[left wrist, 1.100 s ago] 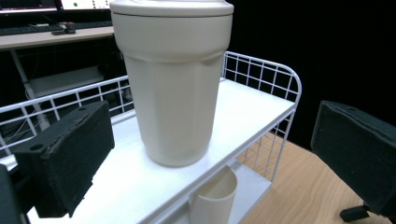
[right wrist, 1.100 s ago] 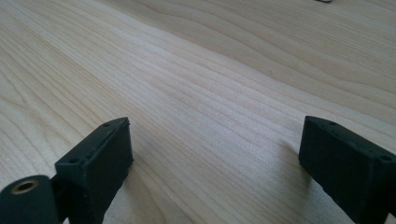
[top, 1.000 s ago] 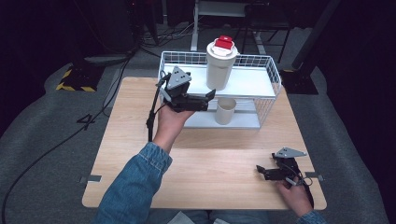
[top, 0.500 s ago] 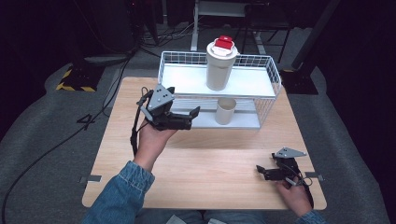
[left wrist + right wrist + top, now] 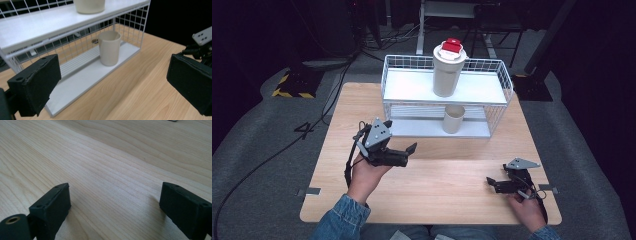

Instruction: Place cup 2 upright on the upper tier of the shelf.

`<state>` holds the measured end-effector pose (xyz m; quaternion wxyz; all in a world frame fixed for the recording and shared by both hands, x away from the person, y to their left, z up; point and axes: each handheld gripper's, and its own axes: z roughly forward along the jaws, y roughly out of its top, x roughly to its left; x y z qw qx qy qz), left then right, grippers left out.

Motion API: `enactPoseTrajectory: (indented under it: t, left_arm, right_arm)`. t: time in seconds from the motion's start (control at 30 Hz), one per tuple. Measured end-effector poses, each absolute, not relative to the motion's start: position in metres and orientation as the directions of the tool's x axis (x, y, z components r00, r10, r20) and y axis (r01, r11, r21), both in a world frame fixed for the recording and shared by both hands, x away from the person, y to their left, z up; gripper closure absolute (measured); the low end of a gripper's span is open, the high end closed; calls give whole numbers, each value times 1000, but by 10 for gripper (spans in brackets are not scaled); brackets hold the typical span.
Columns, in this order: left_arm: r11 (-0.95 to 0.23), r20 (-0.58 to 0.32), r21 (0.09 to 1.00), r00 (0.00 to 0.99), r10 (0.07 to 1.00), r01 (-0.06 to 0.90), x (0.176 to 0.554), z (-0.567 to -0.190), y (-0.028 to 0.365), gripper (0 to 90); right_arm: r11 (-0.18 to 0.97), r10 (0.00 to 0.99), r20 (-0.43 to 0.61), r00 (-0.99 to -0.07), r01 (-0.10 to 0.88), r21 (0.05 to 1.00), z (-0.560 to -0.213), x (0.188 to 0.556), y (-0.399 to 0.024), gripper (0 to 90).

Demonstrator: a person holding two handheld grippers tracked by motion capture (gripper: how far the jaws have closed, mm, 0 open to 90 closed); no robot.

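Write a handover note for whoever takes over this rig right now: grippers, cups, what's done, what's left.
Left gripper: open, empty, held above the table in front of the rack, jaws toward the small cup.
Right gripper: open, empty, low over the table's near right corner.
Small cup: upright on the rack's lower shelf, untouched.
Tall cup with red-topped lid: upright on the upper shelf.
Done: both cups sit in the rack.
Left: judging by its aim, the left gripper would probably go for the small cup next; nothing is gripped yet.
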<state>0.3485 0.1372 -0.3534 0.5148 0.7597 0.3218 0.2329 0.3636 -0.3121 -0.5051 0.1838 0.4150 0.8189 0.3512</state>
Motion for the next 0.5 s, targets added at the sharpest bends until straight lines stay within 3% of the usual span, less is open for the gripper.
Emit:
enactPoseTrajectory:
  t: [0.5]
  left_arm:
    - [-285, -9, 895, 651, 759, 344, 331, -407, 154, 2]
  right_arm:
    - [409, 809, -9, -588, 551, 728, -505, 364, -312, 103]
